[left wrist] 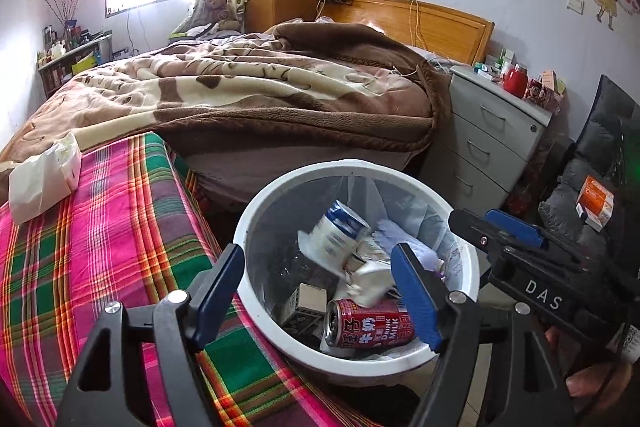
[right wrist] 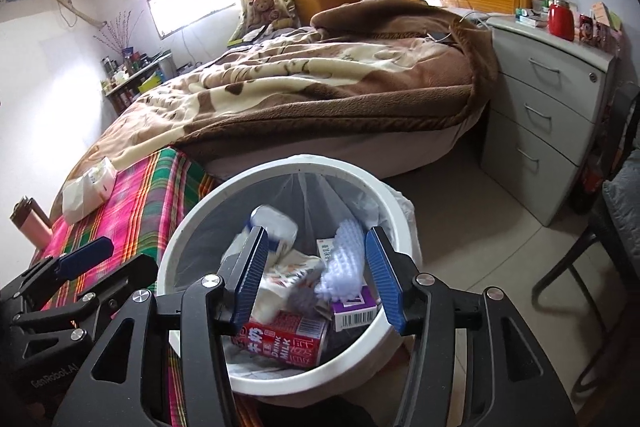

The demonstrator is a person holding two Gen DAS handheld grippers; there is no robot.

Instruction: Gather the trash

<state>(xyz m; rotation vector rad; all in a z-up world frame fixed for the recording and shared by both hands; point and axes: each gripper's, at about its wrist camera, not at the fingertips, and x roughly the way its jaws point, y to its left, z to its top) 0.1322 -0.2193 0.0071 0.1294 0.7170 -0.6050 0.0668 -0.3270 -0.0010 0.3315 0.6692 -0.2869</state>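
white bin (left wrist: pixel 256 223), red can (left wrist: pixel 370 323) inside (lying sideways)

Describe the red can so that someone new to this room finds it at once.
Beside the plaid-covered bed stands a white trash bin lined with a clear bag. The red can lies on its side at the near edge, the only red item, printed "DRINK MILK".

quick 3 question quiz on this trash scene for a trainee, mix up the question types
1. True or false: the red can lies inside the white bin.
2. What does the white packet rest on: A) plaid cloth B) grey drawer unit C) floor?
3. Which gripper, left gripper or right gripper, grips anything?

Key: 1 true; 2 A; 3 neither, both open over the bin.
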